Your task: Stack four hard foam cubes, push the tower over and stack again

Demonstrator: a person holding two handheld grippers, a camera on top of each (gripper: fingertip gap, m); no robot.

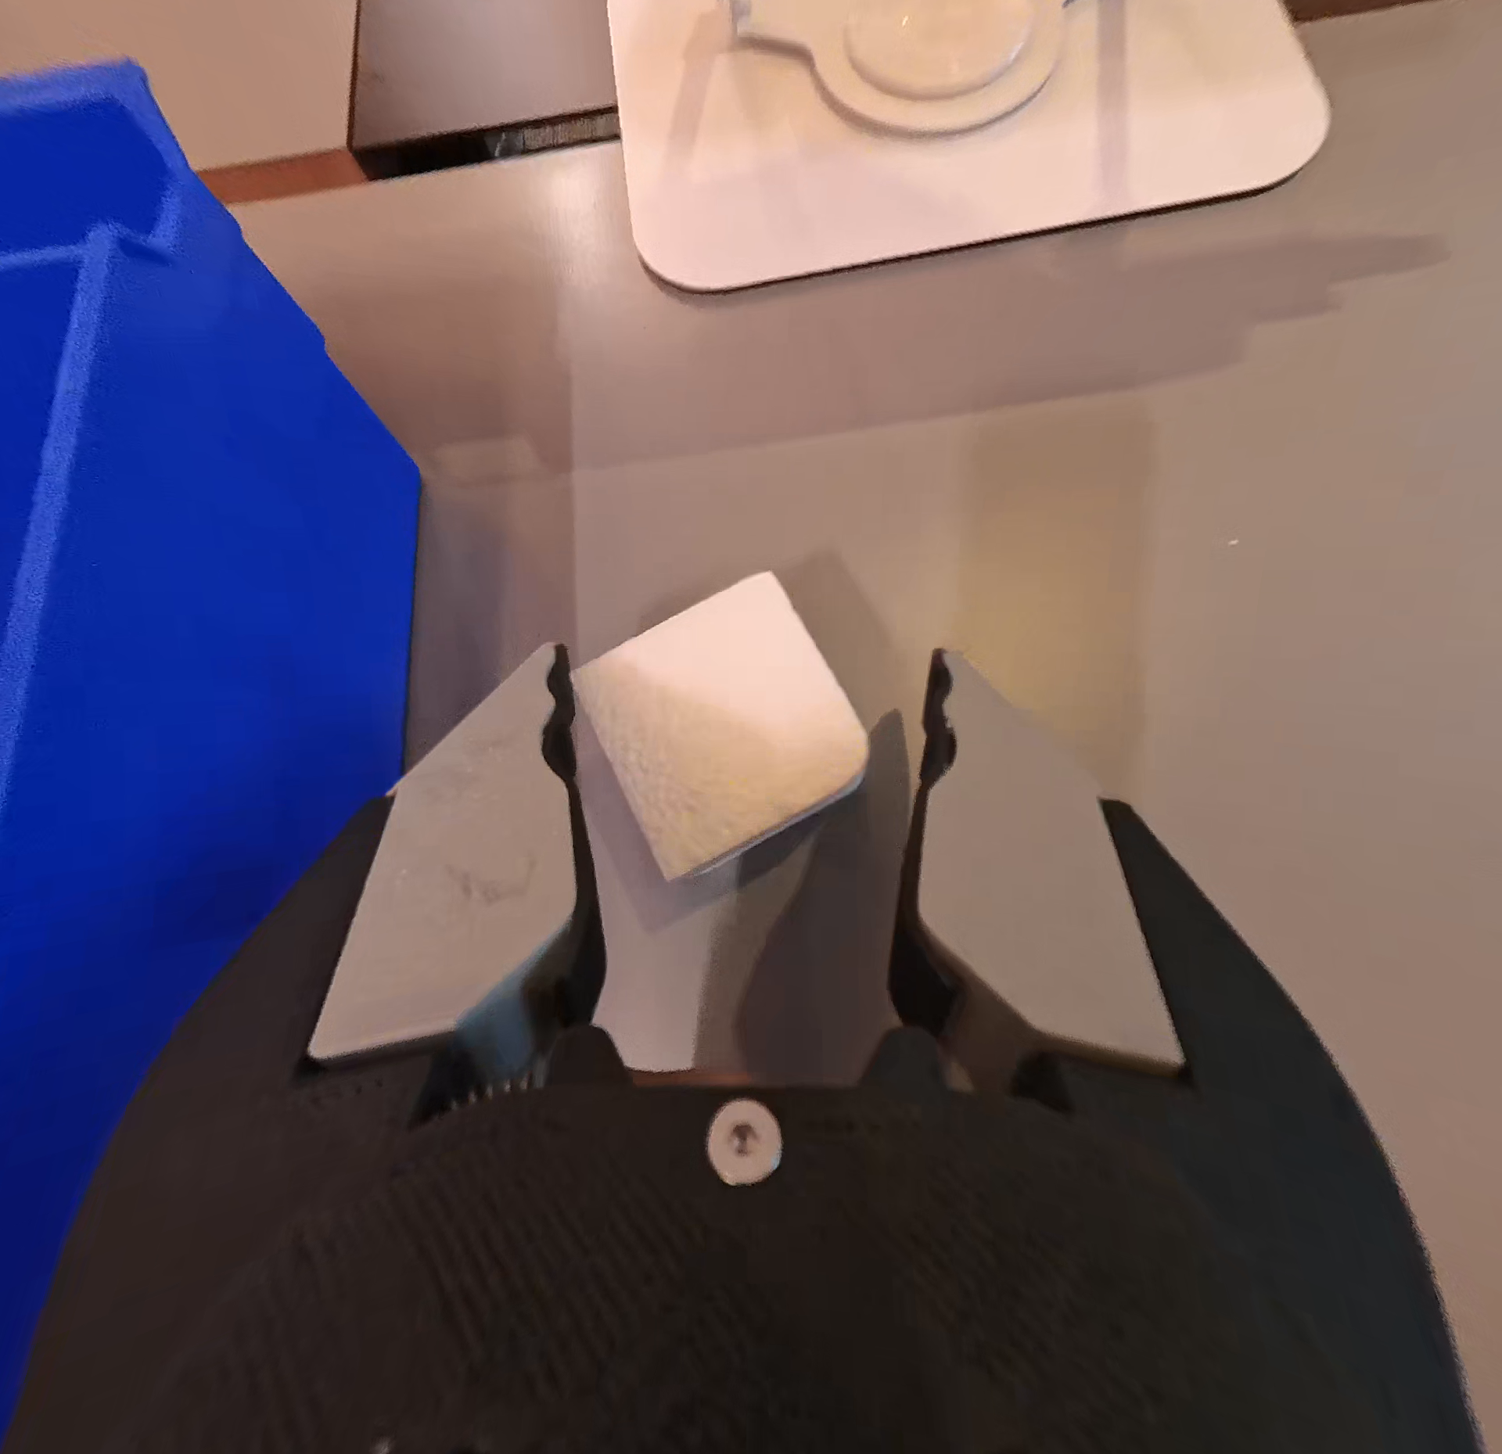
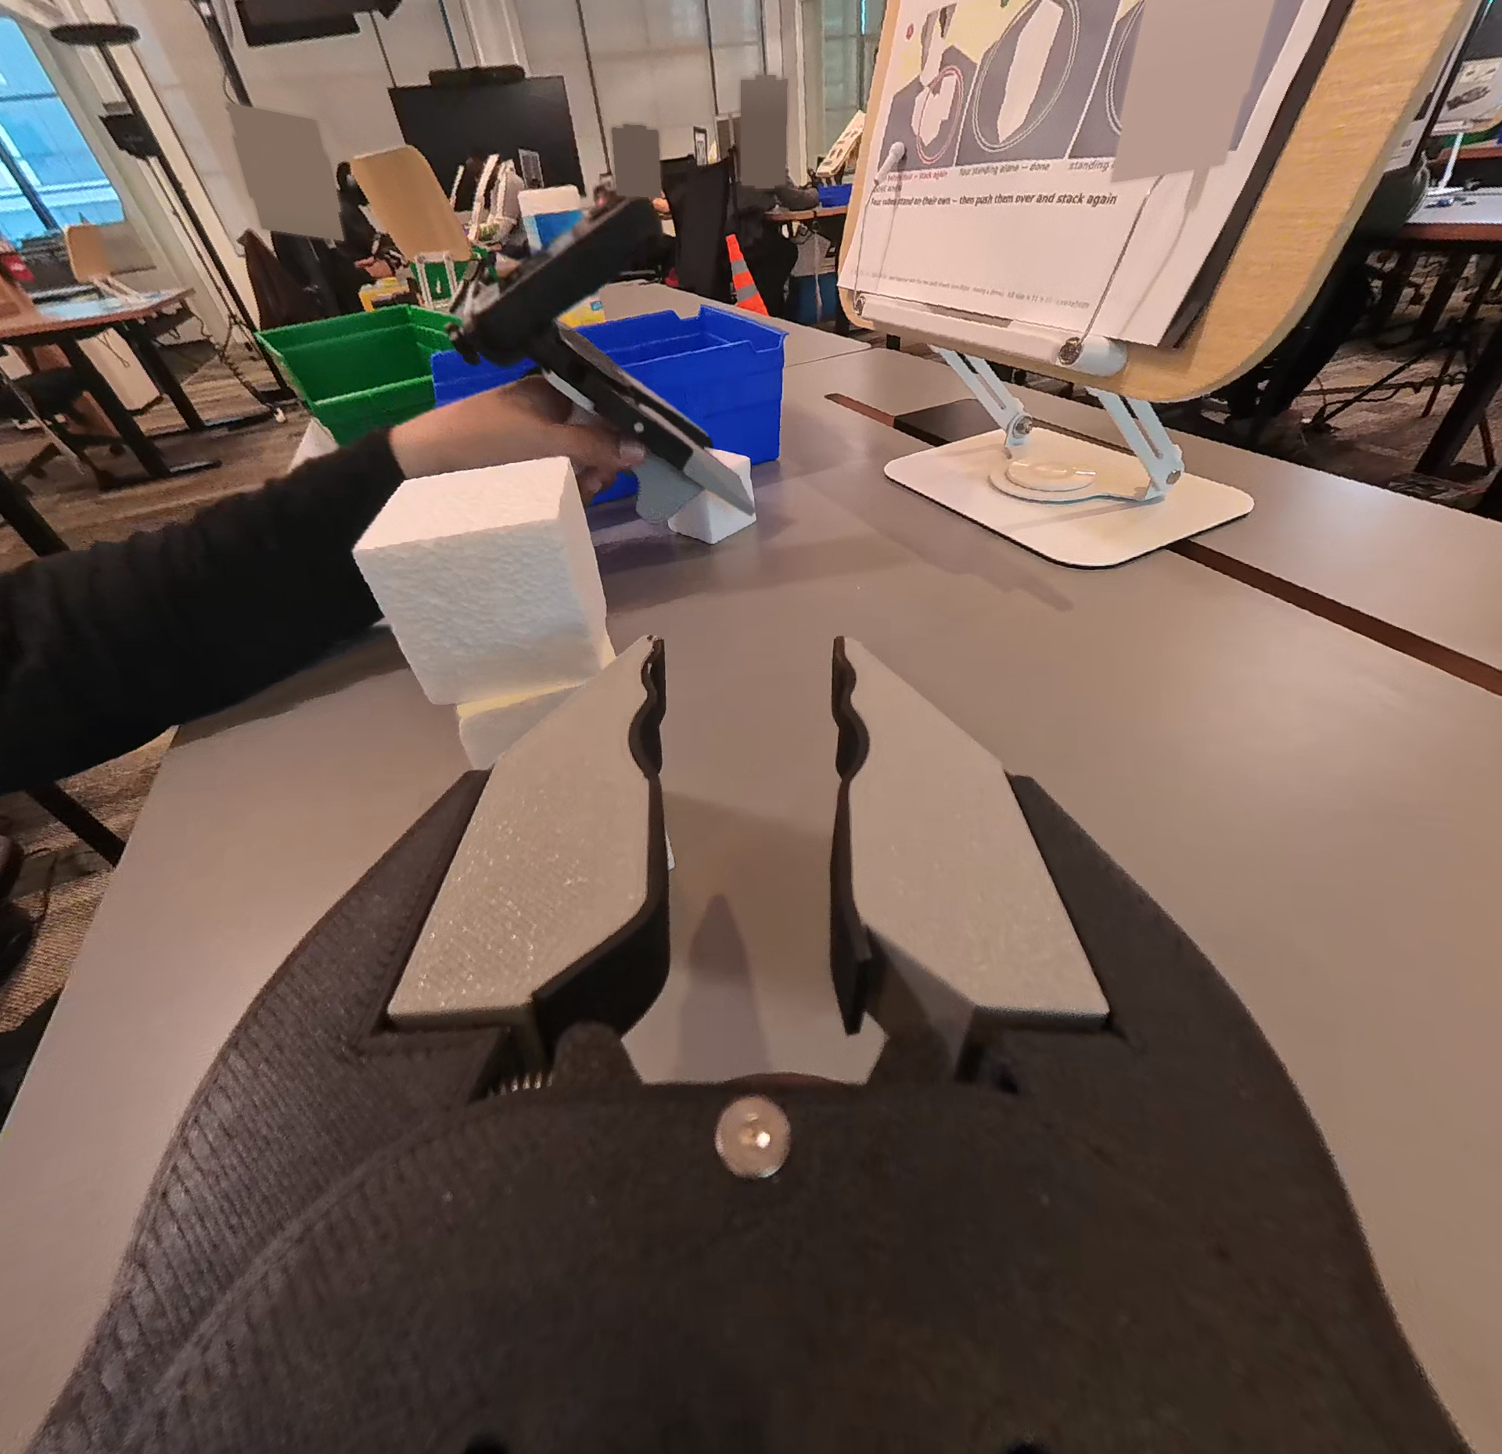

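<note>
Left hand-held gripper (image 1: pixel 748 667) spread around cube (image 1: pixel 715 732); right hand-held gripper (image 2: pixel 741 651) agape beside stacked cubes (image 2: pixel 488 570).

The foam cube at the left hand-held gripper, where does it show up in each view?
Left wrist view: the foam cube sits lower centre, between open fingers.
Right wrist view: upper centre, on the table by the blue bin.
Shared landmark: the white stand base.

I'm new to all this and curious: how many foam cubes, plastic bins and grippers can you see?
Foam cubes: 3
Plastic bins: 2, blue bin and green bin
Grippers: 2, left gripper and right gripper
Total: 7
</note>
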